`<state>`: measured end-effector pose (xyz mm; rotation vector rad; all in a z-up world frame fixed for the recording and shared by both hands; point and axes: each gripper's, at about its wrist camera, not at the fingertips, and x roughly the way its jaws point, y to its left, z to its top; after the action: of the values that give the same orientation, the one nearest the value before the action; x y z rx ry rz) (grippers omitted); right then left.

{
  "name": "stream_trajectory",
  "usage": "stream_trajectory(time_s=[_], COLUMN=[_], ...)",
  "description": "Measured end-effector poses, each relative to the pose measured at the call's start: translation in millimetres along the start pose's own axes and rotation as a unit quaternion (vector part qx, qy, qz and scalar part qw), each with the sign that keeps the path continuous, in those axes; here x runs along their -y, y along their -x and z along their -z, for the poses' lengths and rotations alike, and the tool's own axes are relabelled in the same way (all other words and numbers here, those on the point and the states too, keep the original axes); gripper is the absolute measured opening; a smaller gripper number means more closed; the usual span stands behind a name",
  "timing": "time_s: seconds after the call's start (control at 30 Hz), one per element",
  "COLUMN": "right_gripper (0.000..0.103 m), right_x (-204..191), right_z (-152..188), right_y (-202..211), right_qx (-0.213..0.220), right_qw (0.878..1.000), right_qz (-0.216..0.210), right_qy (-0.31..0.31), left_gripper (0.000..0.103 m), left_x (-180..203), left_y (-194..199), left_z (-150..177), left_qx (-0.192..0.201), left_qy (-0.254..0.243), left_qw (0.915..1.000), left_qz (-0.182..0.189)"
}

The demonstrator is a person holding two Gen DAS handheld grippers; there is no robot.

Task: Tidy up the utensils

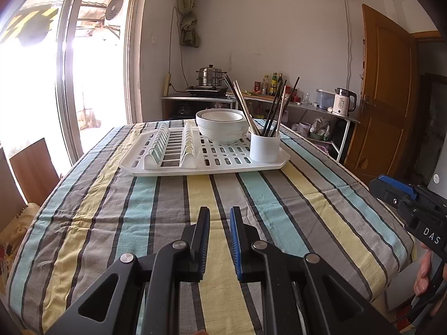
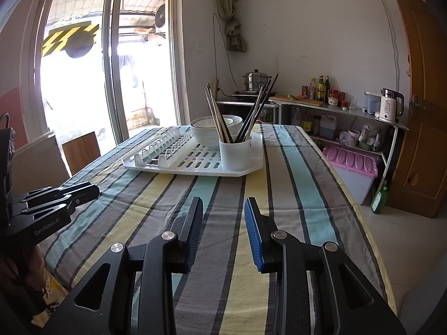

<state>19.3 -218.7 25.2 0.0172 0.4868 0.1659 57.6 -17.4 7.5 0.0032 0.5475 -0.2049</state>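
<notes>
Ahead, your left gripper (image 1: 219,215), narrowly parted, and right gripper (image 2: 223,205), wider, hover empty above the striped tablecloth (image 1: 195,195), while light, stiff, slippery chopsticks (image 1: 275,106) lean in the far white cup (image 1: 264,146); pinch mid-shaft.

Dark and pale chopsticks (image 1: 268,106) splayed upright in white cup (image 1: 264,146); cup on drying rack (image 1: 223,164) corner

Home kitchen-diner — steamer pot (image 1: 211,76) on stove, kettle (image 1: 344,102), striped tablecloth (image 1: 251,195), dish rack (image 1: 206,156).
</notes>
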Motion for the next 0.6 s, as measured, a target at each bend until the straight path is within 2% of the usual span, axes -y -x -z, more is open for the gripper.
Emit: stream_trajectory(time_s=[0.6], right_gripper=[0.032], right_x=[-0.8], right_z=[0.3], right_y=[-1.9], right_qx=[-0.004], right_qw=[1.000], right_qz=[-0.002], right_qy=[0.001], left_gripper=[0.014], left_x=[1.1], left_y=[-1.9], left_z=[1.8], left_qx=[-0.003], left_qy=[0.000], left_qw=[1.0000], left_qz=[0.000])
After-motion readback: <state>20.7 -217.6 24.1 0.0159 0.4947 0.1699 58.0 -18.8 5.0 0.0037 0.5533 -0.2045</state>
